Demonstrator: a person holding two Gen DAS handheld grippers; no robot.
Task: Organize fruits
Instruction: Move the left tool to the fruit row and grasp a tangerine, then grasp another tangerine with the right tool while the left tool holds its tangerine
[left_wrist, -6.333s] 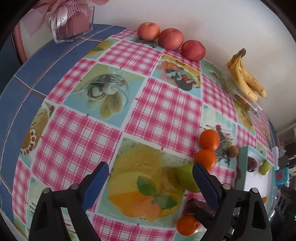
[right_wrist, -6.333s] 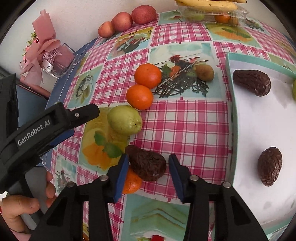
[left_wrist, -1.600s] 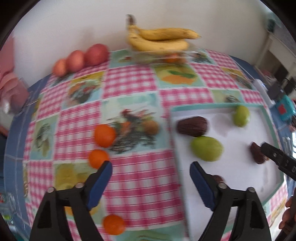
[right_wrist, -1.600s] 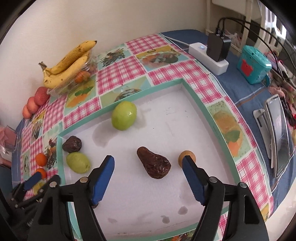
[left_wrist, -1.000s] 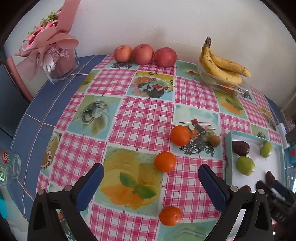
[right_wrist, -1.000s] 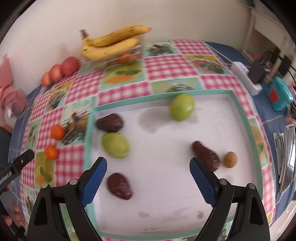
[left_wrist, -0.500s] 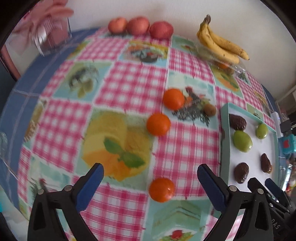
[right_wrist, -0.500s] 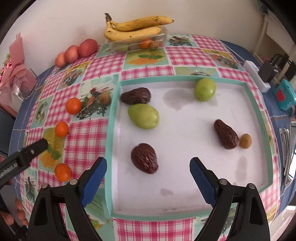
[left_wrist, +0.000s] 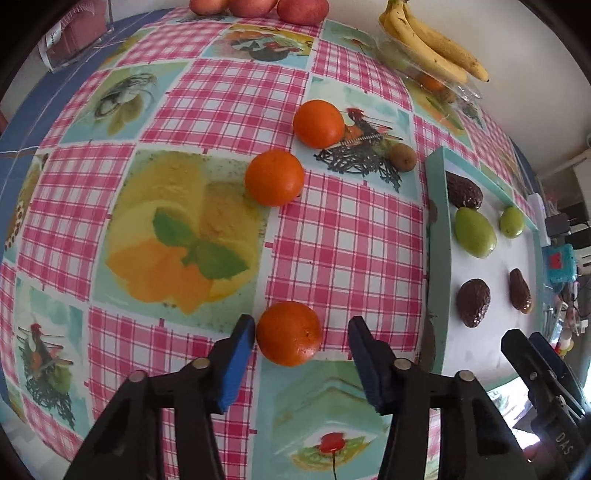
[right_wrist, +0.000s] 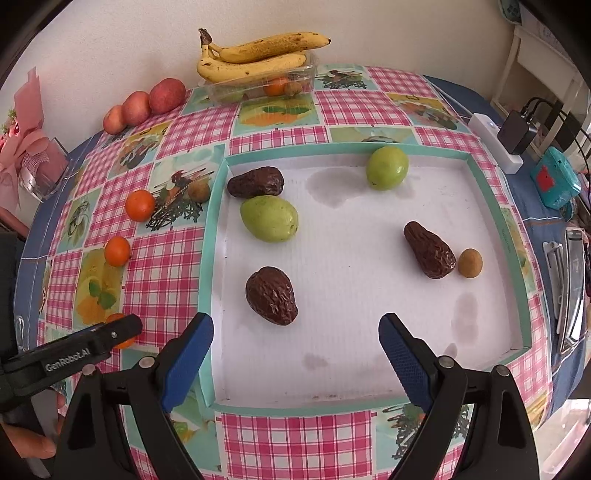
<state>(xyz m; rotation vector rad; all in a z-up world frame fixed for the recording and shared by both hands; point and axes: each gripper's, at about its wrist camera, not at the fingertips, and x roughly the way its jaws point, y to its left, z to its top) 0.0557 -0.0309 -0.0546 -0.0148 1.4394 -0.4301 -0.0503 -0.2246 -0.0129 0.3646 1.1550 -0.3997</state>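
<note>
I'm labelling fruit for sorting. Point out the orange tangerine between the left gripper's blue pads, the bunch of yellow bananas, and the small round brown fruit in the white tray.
Orange tangerine (left_wrist: 289, 333): left wrist view, centre of its peel.
Yellow bananas (right_wrist: 258, 55): right wrist view, mid-bunch.
Small round brown fruit (right_wrist: 470, 262): right wrist view, its centre.

Both wrist views look steeply down, sharing the tray (left_wrist: 437, 236) (right_wrist: 207, 258).

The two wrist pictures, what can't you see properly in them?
- Round orange tangerine nearest the left gripper: in the right wrist view the gripper's black finger covers most of it.
- Three red apples: cut off by the top edge of the left wrist view.
- Small fruits in the clear plastic box: yellow bananas lie on top; kinds unclear.
- Left gripper's closing fingers: whether both pads touch the tangerine is unclear.
</note>
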